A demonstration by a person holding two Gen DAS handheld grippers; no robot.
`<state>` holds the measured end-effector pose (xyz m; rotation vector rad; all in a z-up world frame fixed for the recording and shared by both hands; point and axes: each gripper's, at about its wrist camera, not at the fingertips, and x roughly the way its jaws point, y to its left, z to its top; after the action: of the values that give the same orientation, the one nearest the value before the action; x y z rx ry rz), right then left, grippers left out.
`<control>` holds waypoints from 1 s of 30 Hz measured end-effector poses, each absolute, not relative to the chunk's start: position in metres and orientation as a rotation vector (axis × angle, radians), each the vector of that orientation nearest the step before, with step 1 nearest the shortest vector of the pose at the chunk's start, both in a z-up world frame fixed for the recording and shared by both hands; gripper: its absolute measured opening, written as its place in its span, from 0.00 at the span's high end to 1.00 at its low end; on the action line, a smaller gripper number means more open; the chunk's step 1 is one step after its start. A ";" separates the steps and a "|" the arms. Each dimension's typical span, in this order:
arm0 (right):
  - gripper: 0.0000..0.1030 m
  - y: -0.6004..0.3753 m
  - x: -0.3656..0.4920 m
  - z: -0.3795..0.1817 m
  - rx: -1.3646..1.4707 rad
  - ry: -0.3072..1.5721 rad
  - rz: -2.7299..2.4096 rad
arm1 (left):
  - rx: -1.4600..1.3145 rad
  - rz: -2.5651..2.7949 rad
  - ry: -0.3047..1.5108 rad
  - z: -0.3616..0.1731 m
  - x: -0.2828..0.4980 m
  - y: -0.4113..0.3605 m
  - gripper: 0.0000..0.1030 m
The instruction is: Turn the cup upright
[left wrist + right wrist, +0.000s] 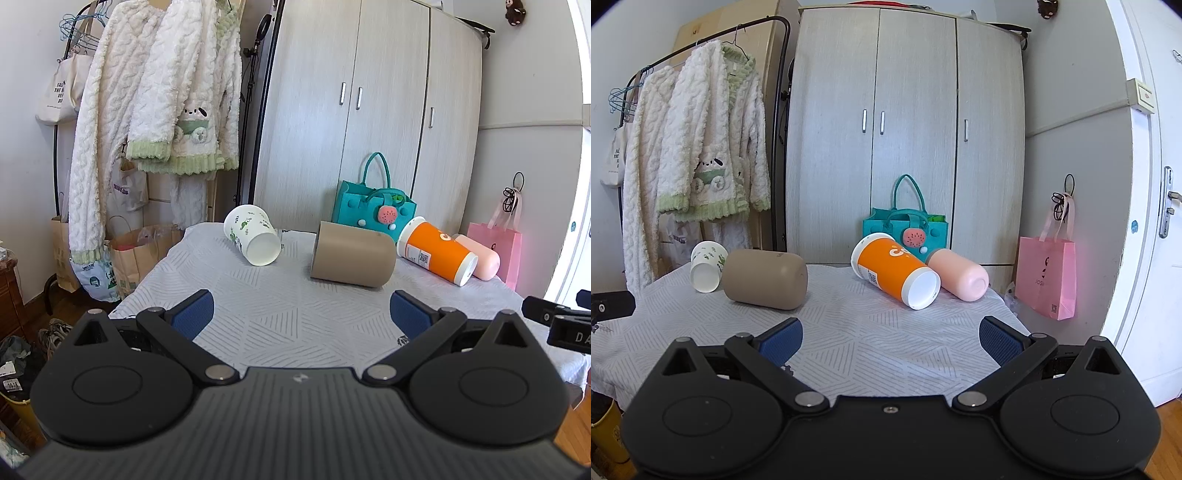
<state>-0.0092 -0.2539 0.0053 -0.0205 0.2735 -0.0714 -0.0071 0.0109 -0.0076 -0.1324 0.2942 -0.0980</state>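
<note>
Four cups lie on their sides on the desk [258,332], both my grippers empty.

Left wrist view: my left gripper [302,314] has fingers spread wide, short of the tan cup [352,259] and the white printed cup [252,234].
Right wrist view: my right gripper [891,339] is released too, facing the orange cup [895,269], which touches the pink cup [958,274].

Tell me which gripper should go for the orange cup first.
Right, probably. The orange cup lies almost straight ahead of the open right gripper, while from the left gripper it sits far right, beyond the tan cup.
</note>
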 end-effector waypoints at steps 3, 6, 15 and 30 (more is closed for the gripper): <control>0.00 -0.256 -0.009 0.004 -0.020 0.278 -0.072 | -0.125 -0.095 0.303 -0.009 -0.007 0.009 0.00; 0.00 -0.257 -0.008 0.004 -0.023 0.281 -0.068 | -0.123 -0.091 0.322 -0.008 -0.004 0.009 0.00; 0.00 -0.268 -0.001 0.029 -0.040 0.293 0.055 | -0.105 -0.131 0.407 0.016 0.023 0.008 0.00; 0.00 -0.230 0.081 0.094 -0.346 0.357 0.700 | -0.265 -0.232 0.585 0.036 0.095 0.012 0.00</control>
<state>0.0805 -0.2299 0.0940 -0.3456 0.3573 0.6997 0.0948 0.0122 0.0356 -0.2648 0.5847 -0.2321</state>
